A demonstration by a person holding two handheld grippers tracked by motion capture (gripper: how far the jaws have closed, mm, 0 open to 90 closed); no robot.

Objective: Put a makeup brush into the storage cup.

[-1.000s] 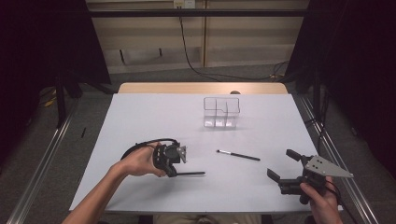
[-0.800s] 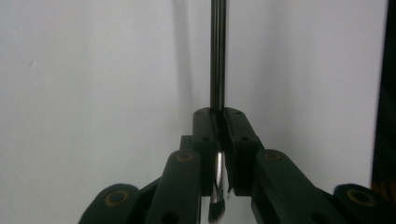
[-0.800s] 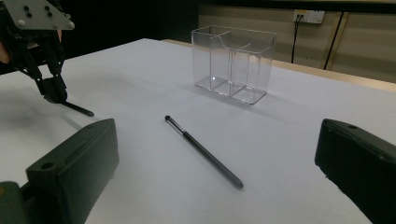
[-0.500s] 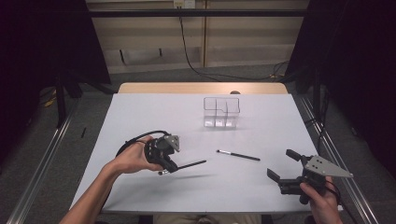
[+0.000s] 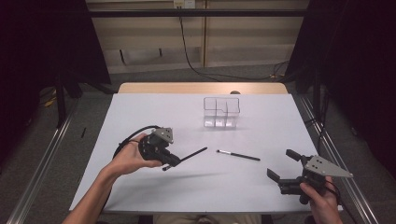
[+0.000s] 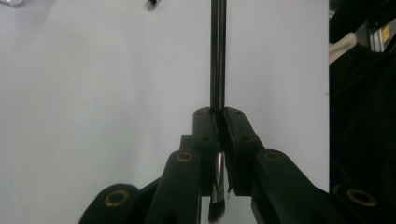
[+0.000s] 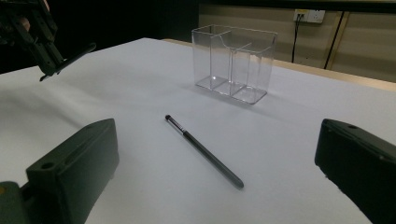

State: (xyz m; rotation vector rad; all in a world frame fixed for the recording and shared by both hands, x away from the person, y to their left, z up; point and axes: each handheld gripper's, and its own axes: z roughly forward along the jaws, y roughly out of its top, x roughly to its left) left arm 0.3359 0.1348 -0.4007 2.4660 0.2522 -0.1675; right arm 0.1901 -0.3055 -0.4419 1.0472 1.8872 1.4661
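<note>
**A:** Starting nearest me: my left hand-held gripper is clamped on a thin black brush. I took it close to the bristle end, so the long handle sticks out ahead of the jaws, free to be aimed at something. It is lifted clear of the table, tilted a little upward.

**B:** And your right one?

**A:** The right hand-held gripper sits low at the near right edge, jaws spread wide, nothing between them. I read that as waiting for its turn.

**B:** What lies ahead of it?

**A:** Just beyond its open jaws, a second brush lies flat on the table, between the two grippers and a bit closer to the right one. Farther off, well past both, stands a clear divided organizer, upright and empty as far as I can tell. My judgement is that the brushes belong in it, which is why the left one is raised with the handle leading.

**B:** Do the views differ much?

**A:** Yes. The left gripper view shows the pads pinching the shaft, with the bristle tuft hanging behind them; from the high view I couldn't tell which end was held. The right gripper view shows the organizer's partitions clearly, and my left gripper off to its far left. The high view gives the overall spacing
</note>
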